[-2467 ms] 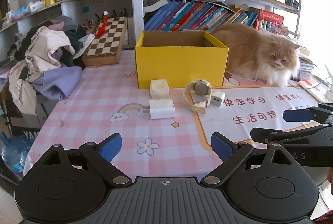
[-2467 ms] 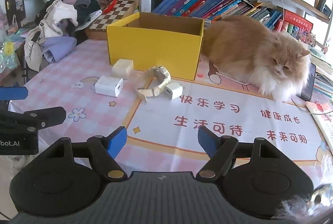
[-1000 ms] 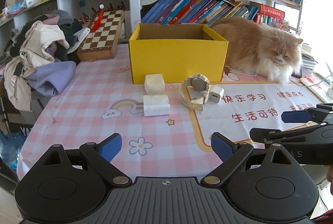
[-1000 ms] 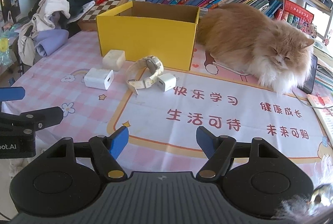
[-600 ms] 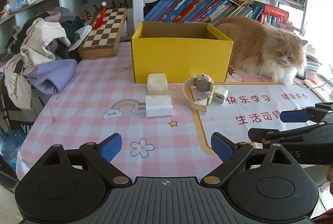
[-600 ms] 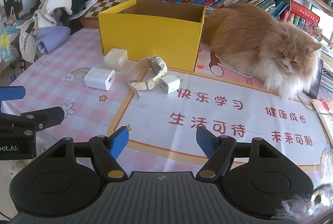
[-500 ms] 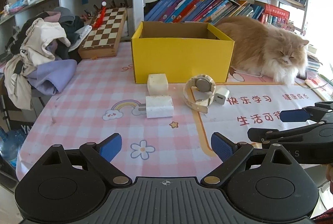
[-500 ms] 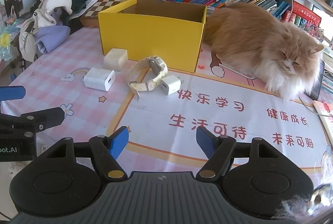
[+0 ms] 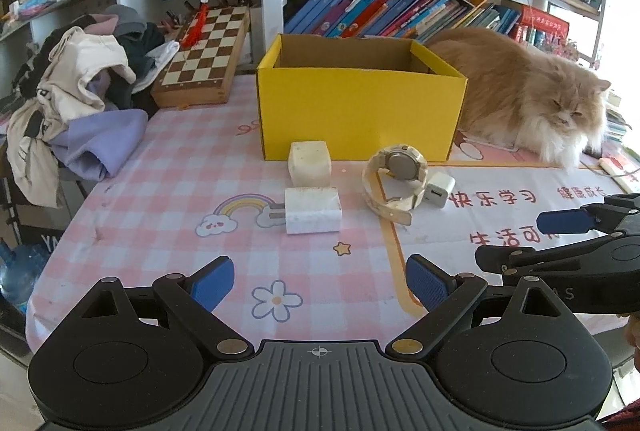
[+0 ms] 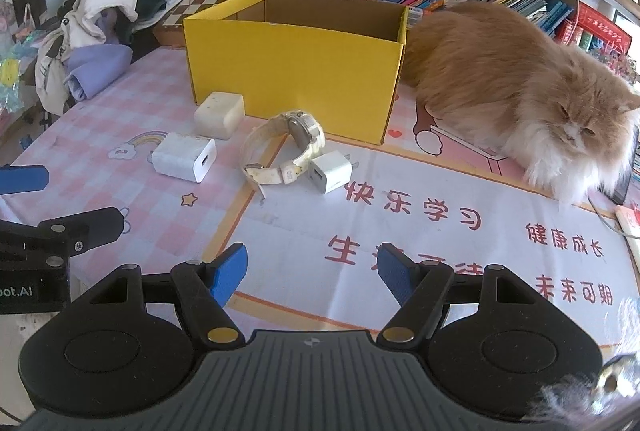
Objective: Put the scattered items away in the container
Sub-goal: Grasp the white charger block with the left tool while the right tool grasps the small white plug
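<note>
Pink checked tablecloth (image 9: 168,187) is where all the stray stuff sits, bunched right in front of the yellow box (image 9: 360,111): a cream block (image 9: 310,163) almost against its wall, a big white charger (image 9: 312,211) just in front of that, then a watch (image 9: 396,175) with a small white charger (image 9: 439,189) touching its strap. Nothing's picked up yet, so I'd call this the approach: the left gripper (image 9: 318,281) is wide open and empty, the right gripper (image 10: 312,273) is open a bit narrower, also empty, both hovering short of the pile. Next move probably means reaching in for one piece, closing squarely on it and lifting it over the box's rim, without bugging the cat (image 9: 532,99) lying right beside the box.
</note>
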The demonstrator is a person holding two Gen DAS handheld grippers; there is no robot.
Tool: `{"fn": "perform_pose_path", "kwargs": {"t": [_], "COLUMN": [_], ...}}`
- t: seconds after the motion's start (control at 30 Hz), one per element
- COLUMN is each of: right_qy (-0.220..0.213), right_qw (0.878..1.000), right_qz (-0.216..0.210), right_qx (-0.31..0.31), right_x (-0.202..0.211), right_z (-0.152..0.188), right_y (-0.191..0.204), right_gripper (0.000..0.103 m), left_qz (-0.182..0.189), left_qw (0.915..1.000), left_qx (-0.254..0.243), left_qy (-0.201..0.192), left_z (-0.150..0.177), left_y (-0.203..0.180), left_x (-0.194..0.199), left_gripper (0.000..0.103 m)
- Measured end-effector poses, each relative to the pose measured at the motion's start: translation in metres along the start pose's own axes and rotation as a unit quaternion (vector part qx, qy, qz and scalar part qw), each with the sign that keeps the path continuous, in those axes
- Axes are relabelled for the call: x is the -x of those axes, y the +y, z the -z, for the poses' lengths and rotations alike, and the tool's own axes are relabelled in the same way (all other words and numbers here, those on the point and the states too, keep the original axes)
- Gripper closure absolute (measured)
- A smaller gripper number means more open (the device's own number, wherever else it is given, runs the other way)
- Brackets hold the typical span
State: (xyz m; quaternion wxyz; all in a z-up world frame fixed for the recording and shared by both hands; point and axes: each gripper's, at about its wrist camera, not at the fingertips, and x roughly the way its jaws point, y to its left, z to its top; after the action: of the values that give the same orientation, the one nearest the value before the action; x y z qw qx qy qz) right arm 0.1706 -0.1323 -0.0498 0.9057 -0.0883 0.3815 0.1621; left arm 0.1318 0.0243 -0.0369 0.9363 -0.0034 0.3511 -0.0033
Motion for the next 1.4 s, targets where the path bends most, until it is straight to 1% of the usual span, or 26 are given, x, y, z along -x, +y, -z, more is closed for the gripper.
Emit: {"fn": "perform_pose_path", "kwargs": {"t": [0.23, 0.43, 0.63, 0.77, 0.9, 1.0, 1.4], "right_qy": [0.011, 0.011, 0.022, 0.031, 0.041, 0.046, 0.059], "right_qw": [1.000, 1.000, 0.999, 0.998, 0.998, 0.998, 0.997], "right_qz": [-0.001, -0.005, -0.022, -0.033, -0.040, -0.043, -0.053], "right_qx": [0.013, 0.020, 0.031, 0.037, 0.037, 0.032, 0.026], "right_x": [-0.015, -0.029, -0.050, -0.064, -0.078, -0.087, -0.112], "right_z": [-0.011, -0.023, -0.037, -0.043, -0.049, -0.052, -0.064], "right_y": [-0.008, -0.018, -0.026, -0.029, -0.032, -0.036, -0.045], "right_gripper": [0.032, 0.032, 0.033, 0.036, 0.040, 0.040, 0.040], "left_qz": [0.003, -0.007, -0.019, -0.027, -0.036, -0.041, -0.053], "left_qw": [0.9998, 0.9996, 0.9992, 0.9986, 0.9981, 0.9978, 0.9963], "left_qx": [0.016, 0.026, 0.030, 0.036, 0.035, 0.032, 0.029], "left_qy": [0.008, 0.010, 0.017, 0.028, 0.035, 0.042, 0.061], "left_z": [-0.004, -0.013, -0.023, -0.026, -0.031, -0.033, -0.042], "left_y": [-0.002, -0.004, -0.006, -0.005, -0.004, -0.004, 0.000], "left_x": [-0.016, -0.033, -0.050, -0.062, -0.073, -0.081, -0.106], "left_gripper": [0.008, 0.009, 0.009, 0.010, 0.010, 0.014, 0.015]}}
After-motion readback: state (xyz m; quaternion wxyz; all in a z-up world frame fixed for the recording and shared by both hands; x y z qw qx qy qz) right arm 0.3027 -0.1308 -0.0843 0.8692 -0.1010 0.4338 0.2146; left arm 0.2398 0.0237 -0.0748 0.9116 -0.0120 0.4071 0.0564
